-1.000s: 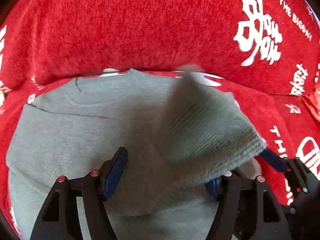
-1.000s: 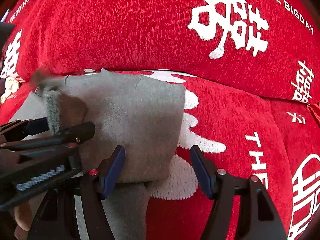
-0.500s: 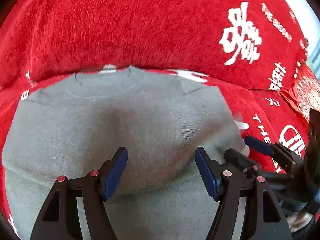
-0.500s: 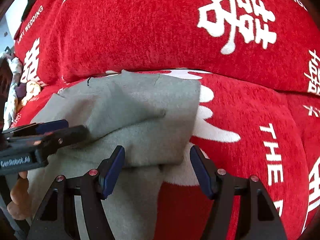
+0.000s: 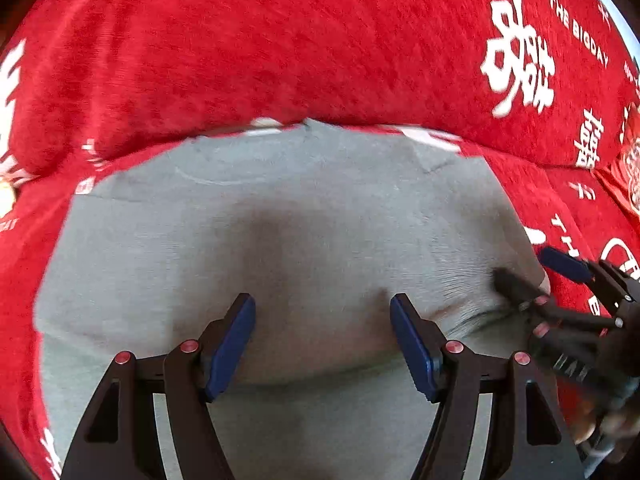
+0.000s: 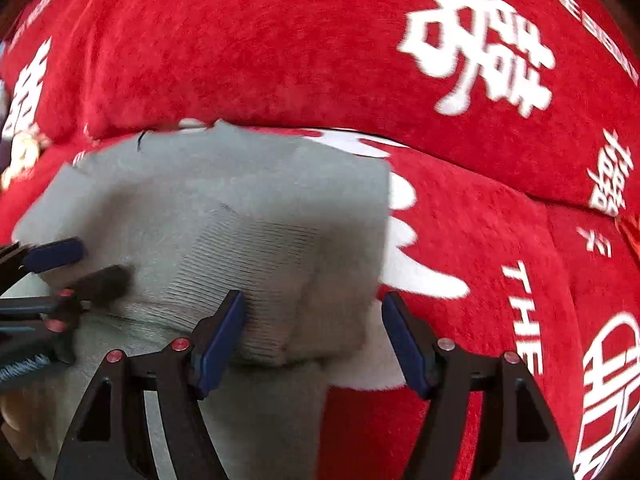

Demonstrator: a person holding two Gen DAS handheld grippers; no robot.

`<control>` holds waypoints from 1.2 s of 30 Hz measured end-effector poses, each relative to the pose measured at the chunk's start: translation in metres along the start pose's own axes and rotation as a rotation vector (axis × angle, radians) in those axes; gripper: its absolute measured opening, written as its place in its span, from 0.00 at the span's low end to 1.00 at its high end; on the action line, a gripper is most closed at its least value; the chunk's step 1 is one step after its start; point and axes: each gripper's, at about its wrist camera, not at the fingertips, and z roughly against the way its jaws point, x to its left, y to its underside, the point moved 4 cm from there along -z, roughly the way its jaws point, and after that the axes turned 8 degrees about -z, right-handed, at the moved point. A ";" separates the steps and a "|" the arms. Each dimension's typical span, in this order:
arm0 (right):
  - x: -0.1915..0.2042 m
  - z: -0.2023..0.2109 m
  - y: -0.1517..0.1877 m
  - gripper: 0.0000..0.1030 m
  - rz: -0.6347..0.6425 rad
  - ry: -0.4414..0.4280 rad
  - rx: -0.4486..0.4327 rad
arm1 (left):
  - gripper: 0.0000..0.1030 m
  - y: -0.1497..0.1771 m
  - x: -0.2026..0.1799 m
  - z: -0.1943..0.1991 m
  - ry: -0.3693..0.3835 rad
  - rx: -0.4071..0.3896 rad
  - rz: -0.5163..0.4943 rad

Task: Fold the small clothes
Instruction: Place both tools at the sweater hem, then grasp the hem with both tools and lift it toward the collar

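Note:
A grey knitted sweater [image 5: 248, 248] lies flat on a red sofa seat, its neck toward the backrest. Its sleeve is folded across the body, and the ribbed cuff [image 6: 256, 280] lies just ahead of my right gripper. My left gripper [image 5: 322, 340] is open and empty, hovering over the middle of the sweater. My right gripper [image 6: 314, 336] is open and empty over the sweater's right edge. It also shows in the left wrist view [image 5: 532, 272], open at the sweater's right edge. The left gripper [image 6: 76, 264] shows open at the left of the right wrist view.
The red sofa cover with white lettering [image 6: 480, 52] rises as a backrest [image 5: 280, 40] right behind the sweater. The red seat [image 6: 500, 280] stretches to the right of the sweater. A small pale object [image 6: 20, 152] sits at the far left edge.
The lifted sleeve cuff has been laid down across the sweater and let go. Both grippers have drawn slightly apart, and the sweater now lies flat.

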 end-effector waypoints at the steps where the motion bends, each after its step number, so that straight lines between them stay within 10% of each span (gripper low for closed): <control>1: -0.007 0.003 0.000 0.71 -0.027 0.016 0.005 | 0.69 0.003 0.008 0.006 -0.004 -0.012 0.016; 6: 0.004 0.042 -0.001 0.72 -0.031 0.028 -0.080 | 0.69 0.030 0.036 0.015 -0.038 0.016 0.036; 14: 0.092 0.025 0.063 0.72 0.175 -0.057 0.053 | 0.69 0.083 0.065 0.033 -0.072 0.013 0.040; 18: 0.085 0.049 0.096 0.74 0.138 -0.055 0.003 | 0.70 0.117 0.063 0.055 -0.069 -0.007 0.001; 20: 0.078 0.063 0.117 0.74 0.141 -0.066 -0.016 | 0.91 0.137 0.061 0.064 -0.083 -0.008 -0.019; 32: 0.047 0.128 0.209 0.81 0.284 0.029 0.012 | 0.99 0.218 0.076 0.115 -0.096 -0.014 -0.004; 36: 0.089 0.146 0.206 0.81 0.330 -0.096 -0.050 | 0.99 0.212 0.050 0.122 -0.033 -0.054 -0.032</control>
